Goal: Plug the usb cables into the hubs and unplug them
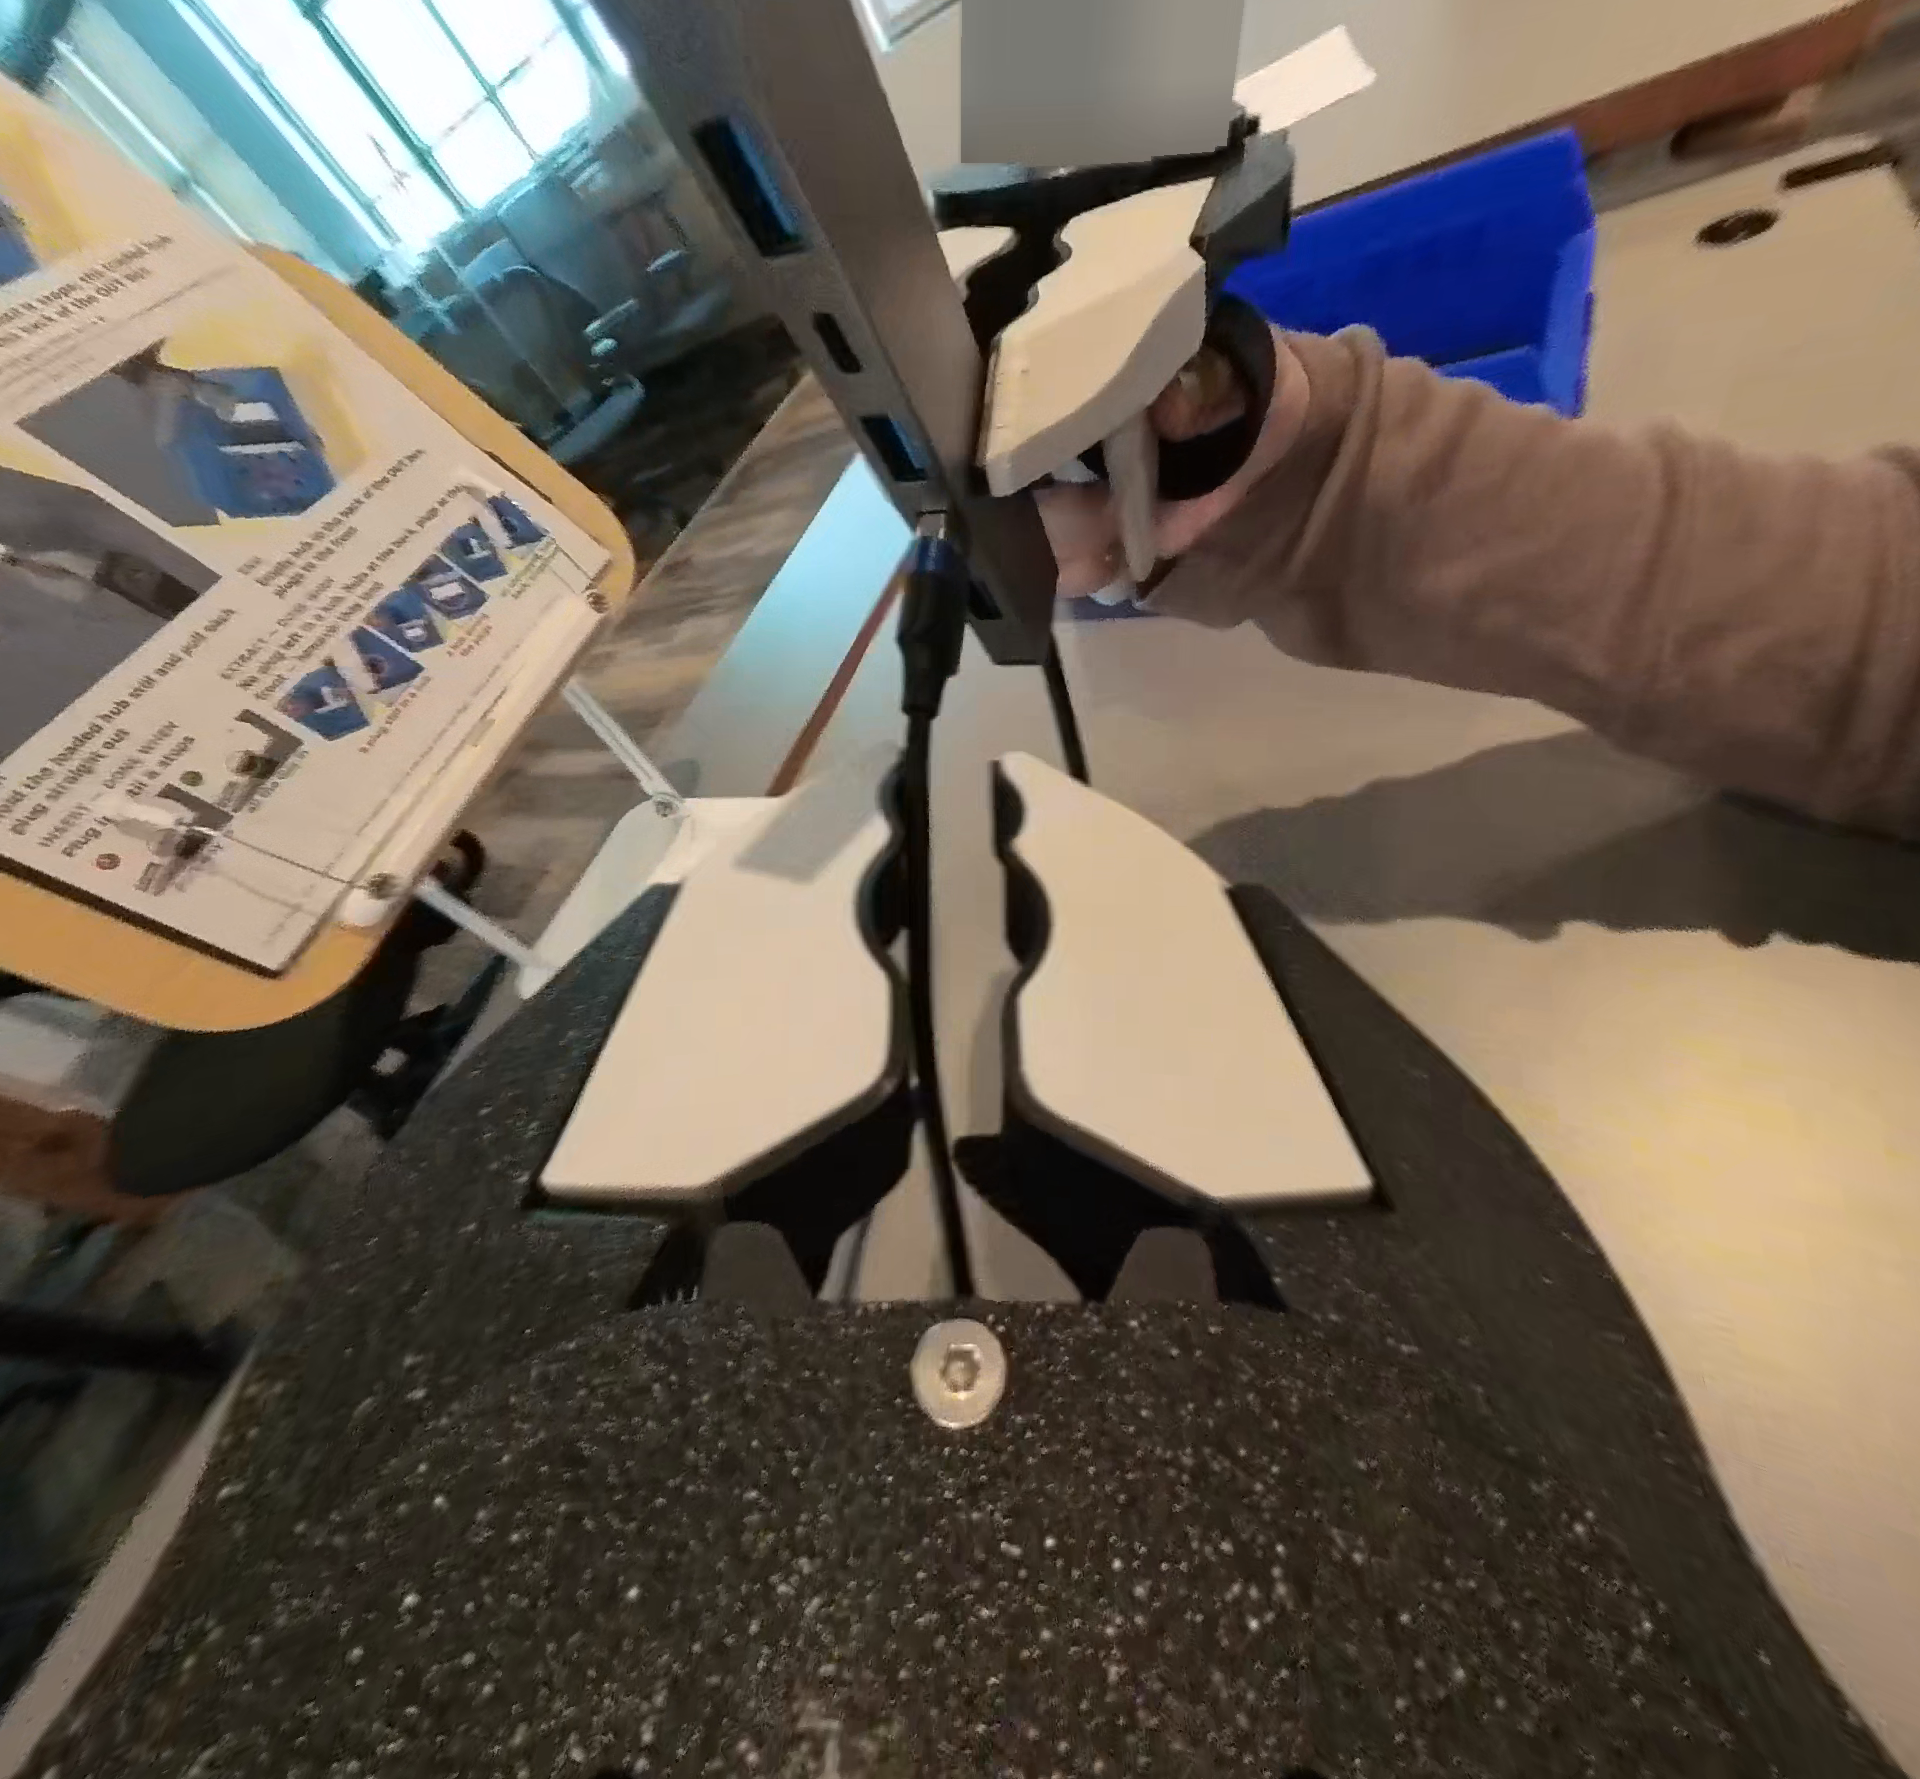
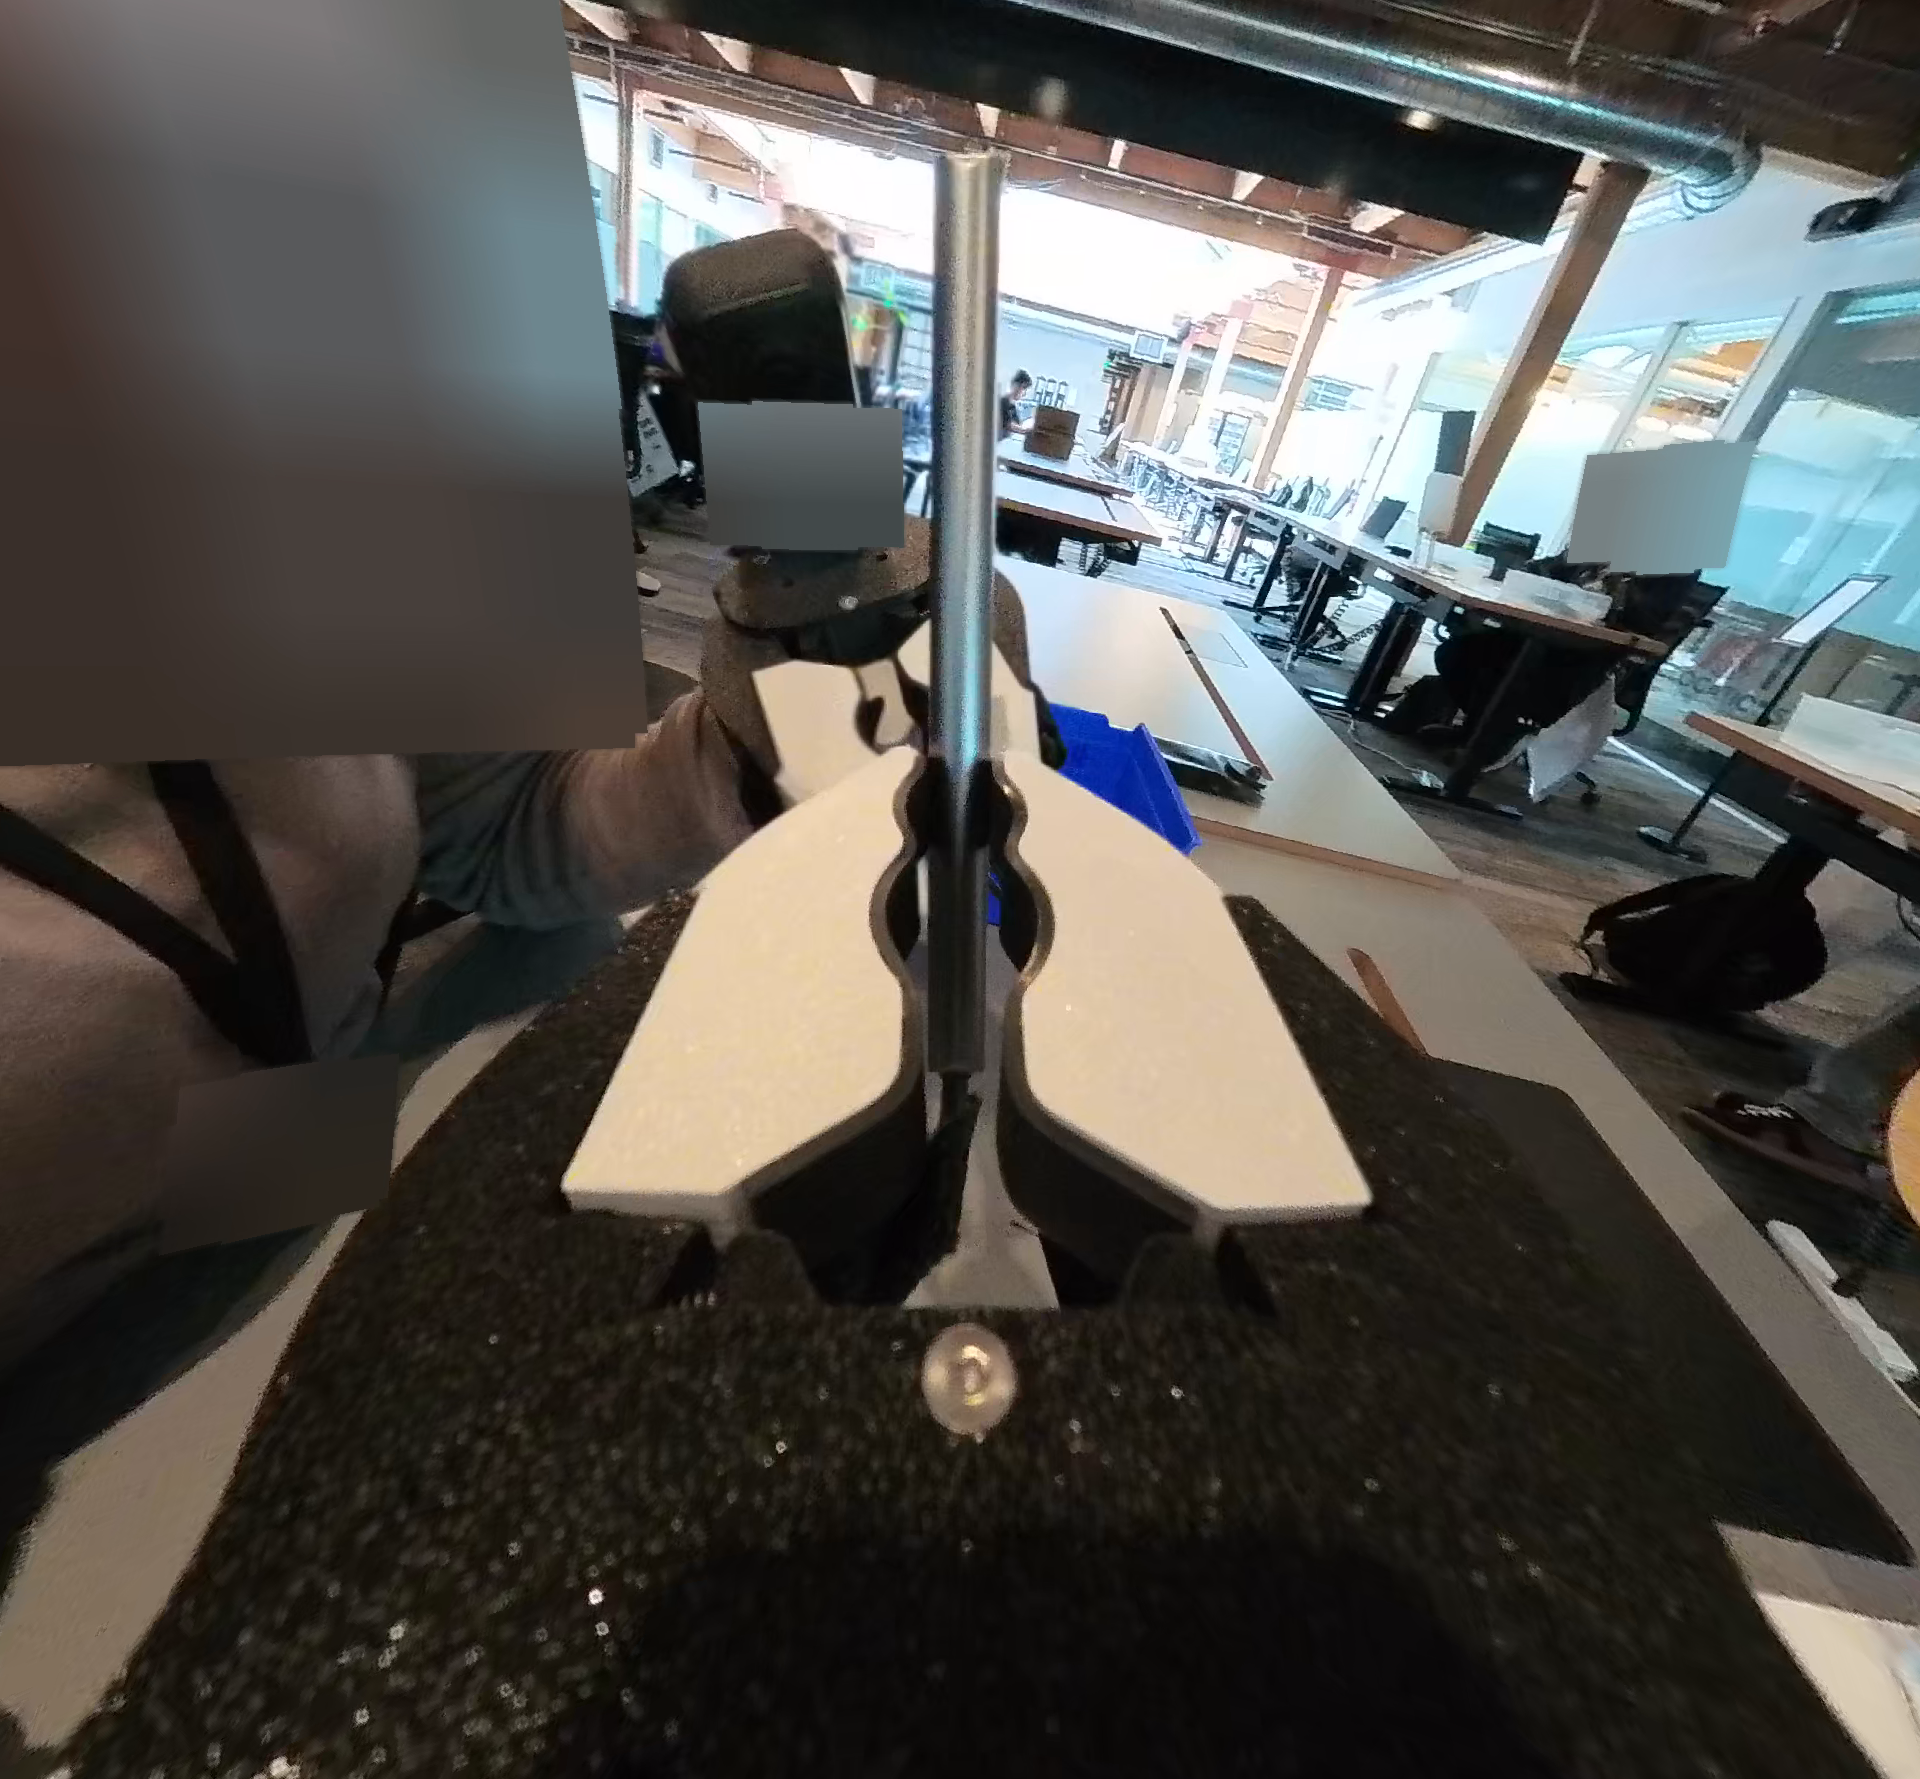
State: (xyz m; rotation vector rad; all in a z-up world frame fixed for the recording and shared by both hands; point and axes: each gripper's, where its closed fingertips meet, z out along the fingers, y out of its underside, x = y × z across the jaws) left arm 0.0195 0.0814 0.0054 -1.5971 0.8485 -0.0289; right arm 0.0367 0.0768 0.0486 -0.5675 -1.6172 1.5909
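A long grey USB hub (image 1: 831, 171) stands tilted above the table; it shows edge-on in the right wrist view (image 2: 961, 482). My right gripper (image 2: 961, 794) is shut on the hub's lower end, and it also shows in the left wrist view (image 1: 982, 399). A black USB plug (image 1: 930, 607) sits at a port near the hub's lower end, its metal tip just showing. Its black cable (image 1: 920, 898) runs down through the narrow gap of my left gripper (image 1: 945, 784), whose jaws stand slightly apart. The left gripper also shows behind the hub in the right wrist view (image 2: 914, 721).
A second black cable (image 1: 1065, 711) hangs from the hub's bottom end. A blue bin (image 1: 1455, 275) stands on the white table (image 1: 1558, 1158) behind the right gripper. An instruction sheet on a yellow-edged stand (image 1: 260, 638) is at the left. Desks and chairs stand farther back.
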